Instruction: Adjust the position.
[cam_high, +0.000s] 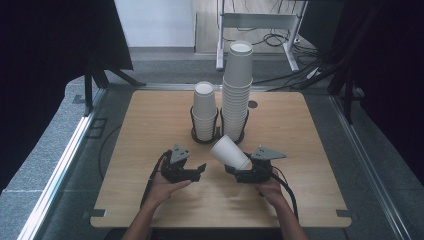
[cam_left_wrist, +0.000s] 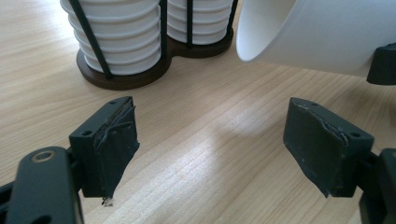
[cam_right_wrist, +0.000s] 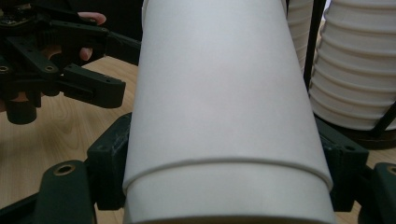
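The square light-wood table (cam_high: 150, 130) bears everything. At its twelve o'clock side stands the tall stack of white ribbed paper cups (cam_high: 237, 90), with the shorter stack of white paper cups (cam_high: 204, 112) touching it at nine o'clock; both sit in a dark two-ring wire holder (cam_high: 199, 137). At six o'clock of the tall stack, a single white paper cup (cam_high: 229, 152) hangs tilted above the table, its mouth pointing toward ten o'clock, and appears to be two nested cups. The right gripper (cam_high: 243, 170) clasps it by the base end, pads pressed on both sides. At nine o'clock of that cup the left gripper (cam_left_wrist: 210, 144) hovers with jaws parted around bare wood, gripping nothing.
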